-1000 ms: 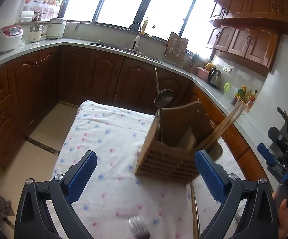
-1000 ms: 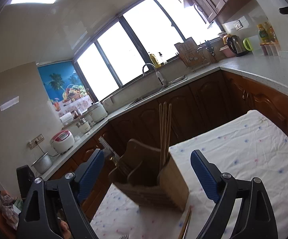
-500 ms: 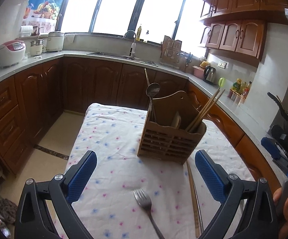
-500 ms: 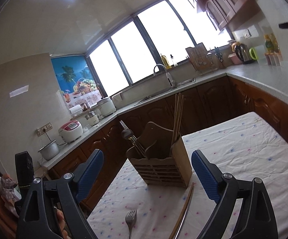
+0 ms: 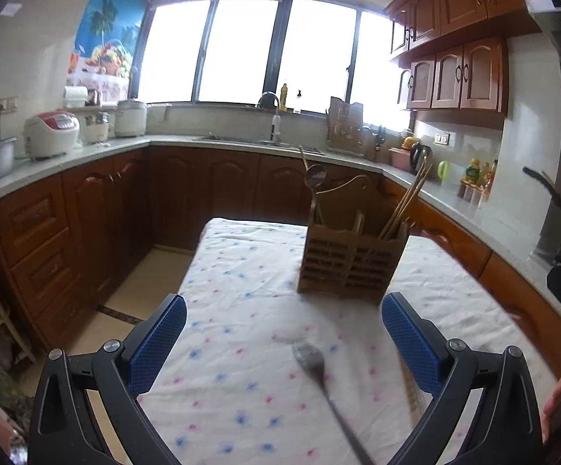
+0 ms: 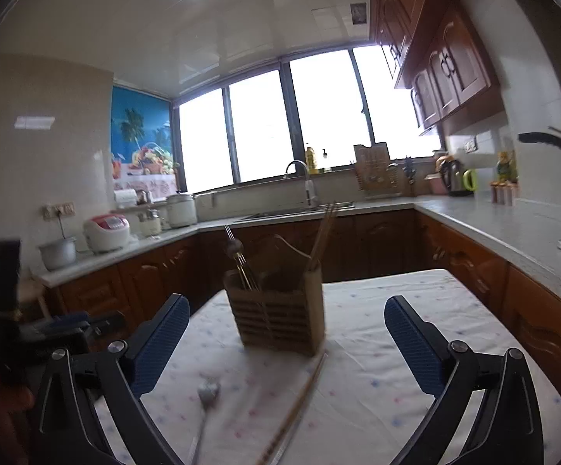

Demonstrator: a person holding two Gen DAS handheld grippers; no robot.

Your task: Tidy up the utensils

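Observation:
A wooden utensil holder (image 5: 352,267) stands on the cloth-covered table (image 5: 241,310); it holds a ladle (image 5: 315,176) and chopsticks (image 5: 408,197). It also shows in the right wrist view (image 6: 280,317). A metal fork (image 5: 319,376) lies on the cloth in front of the holder, between my left gripper's open jaws. It also shows in the right wrist view (image 6: 206,399), next to loose chopsticks (image 6: 299,403). My left gripper (image 5: 284,341) is open and empty. My right gripper (image 6: 286,343) is open and empty above the loose chopsticks.
Brown kitchen cabinets with a grey countertop (image 5: 86,151) wrap around the table. A rice cooker (image 5: 51,133), a sink tap (image 5: 274,116) and a kettle (image 5: 420,155) stand on it. Floor lies left of the table (image 5: 140,283).
Both grippers have pulled back and up from the holder, which now looks smaller and farther. The fork and loose chopsticks have come into view in front of them.

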